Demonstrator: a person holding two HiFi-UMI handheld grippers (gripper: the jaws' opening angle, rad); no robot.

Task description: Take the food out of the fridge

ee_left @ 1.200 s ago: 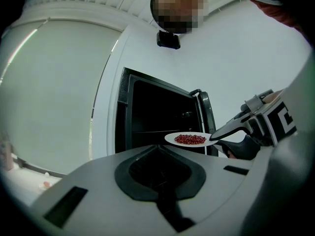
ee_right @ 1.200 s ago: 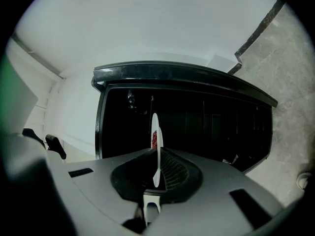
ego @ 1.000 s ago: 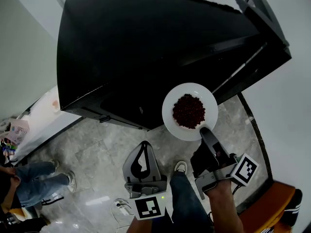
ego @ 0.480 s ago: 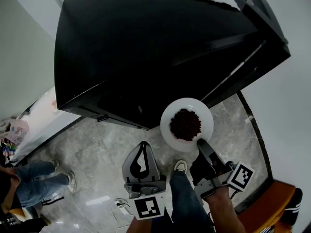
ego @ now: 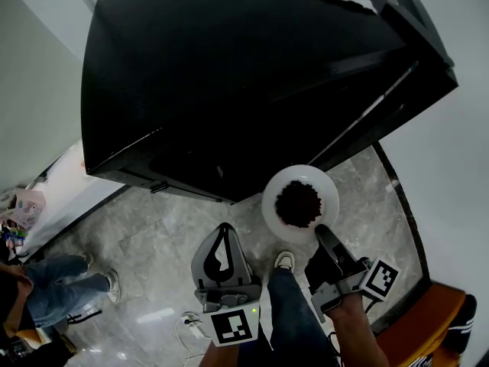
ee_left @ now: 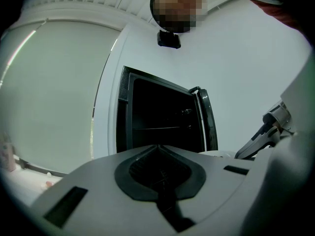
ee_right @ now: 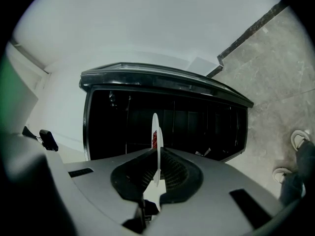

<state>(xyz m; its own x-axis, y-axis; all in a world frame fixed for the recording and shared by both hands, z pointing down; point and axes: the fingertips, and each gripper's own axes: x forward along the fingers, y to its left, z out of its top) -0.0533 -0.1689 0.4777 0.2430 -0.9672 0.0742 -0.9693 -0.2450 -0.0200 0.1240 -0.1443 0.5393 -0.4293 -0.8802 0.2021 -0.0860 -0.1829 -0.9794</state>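
Observation:
A white plate (ego: 300, 202) heaped with dark red food (ego: 298, 203) hangs level in front of the black fridge (ego: 229, 75). My right gripper (ego: 322, 234) is shut on the plate's near rim. In the right gripper view the plate (ee_right: 155, 146) shows edge-on between the jaws of the right gripper (ee_right: 156, 173), with the open fridge (ee_right: 167, 117) beyond. My left gripper (ego: 223, 252) hangs low beside my leg, jaws together and holding nothing. In the left gripper view the left gripper (ee_left: 158, 181) faces the open fridge (ee_left: 162, 122).
The fridge door (ego: 416, 44) stands open at the right. A person's legs in jeans (ego: 53, 281) are at the far left on the grey marble floor (ego: 153, 228). My own shoe (ego: 284, 262) is below the plate. An orange seat (ego: 424, 327) sits bottom right.
My right gripper has drawn the plate back from the fridge front, toward me, then slightly right. The left gripper has stayed put.

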